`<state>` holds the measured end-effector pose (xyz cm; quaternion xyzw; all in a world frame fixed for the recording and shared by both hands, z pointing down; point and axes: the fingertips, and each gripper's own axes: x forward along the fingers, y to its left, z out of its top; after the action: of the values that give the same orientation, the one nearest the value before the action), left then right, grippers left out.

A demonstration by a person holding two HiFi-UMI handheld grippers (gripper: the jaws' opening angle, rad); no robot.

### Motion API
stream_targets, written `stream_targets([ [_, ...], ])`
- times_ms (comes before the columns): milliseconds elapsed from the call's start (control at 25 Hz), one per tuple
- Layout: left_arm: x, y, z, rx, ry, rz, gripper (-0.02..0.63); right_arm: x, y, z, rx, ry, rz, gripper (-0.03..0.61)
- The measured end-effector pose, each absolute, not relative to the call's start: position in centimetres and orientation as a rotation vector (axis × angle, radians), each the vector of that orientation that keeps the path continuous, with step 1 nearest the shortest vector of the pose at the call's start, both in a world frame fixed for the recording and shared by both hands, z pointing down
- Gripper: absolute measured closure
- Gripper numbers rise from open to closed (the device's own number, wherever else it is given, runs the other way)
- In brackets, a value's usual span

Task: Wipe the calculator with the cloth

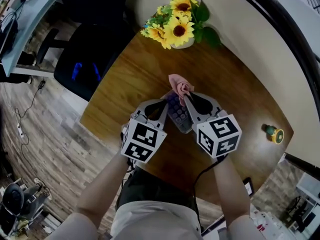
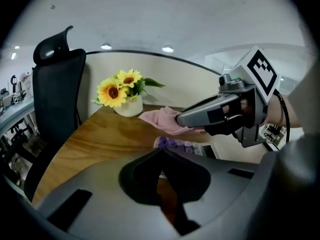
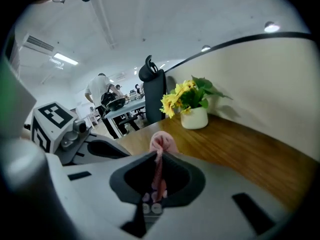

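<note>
My right gripper (image 3: 159, 159) was clamped on the pink cloth (image 3: 162, 142), which bunched just above the calculator (image 1: 178, 116). My left gripper (image 2: 161, 153) was pinched at its edge, apparently steadying it on the table (image 1: 240, 109). I judged short, light strokes across the keys best, with the left grip kept firm.

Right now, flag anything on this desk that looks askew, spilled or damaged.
Nothing stands out. The sunflower pot stands upright, the desk shows no spill, and the calculator looks intact. The pink cloth is bunched only because the right gripper pinches it.
</note>
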<state>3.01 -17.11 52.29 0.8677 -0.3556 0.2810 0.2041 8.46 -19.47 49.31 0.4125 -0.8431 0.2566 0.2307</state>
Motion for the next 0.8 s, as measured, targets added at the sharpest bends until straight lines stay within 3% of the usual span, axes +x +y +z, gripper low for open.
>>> stream_targets([
  [800,2.8,-17.1,54.9,2.392,-0.999,0.752,0.611,7.3,-16.8,54.0,0.860,-2.108,0.594,0.548],
])
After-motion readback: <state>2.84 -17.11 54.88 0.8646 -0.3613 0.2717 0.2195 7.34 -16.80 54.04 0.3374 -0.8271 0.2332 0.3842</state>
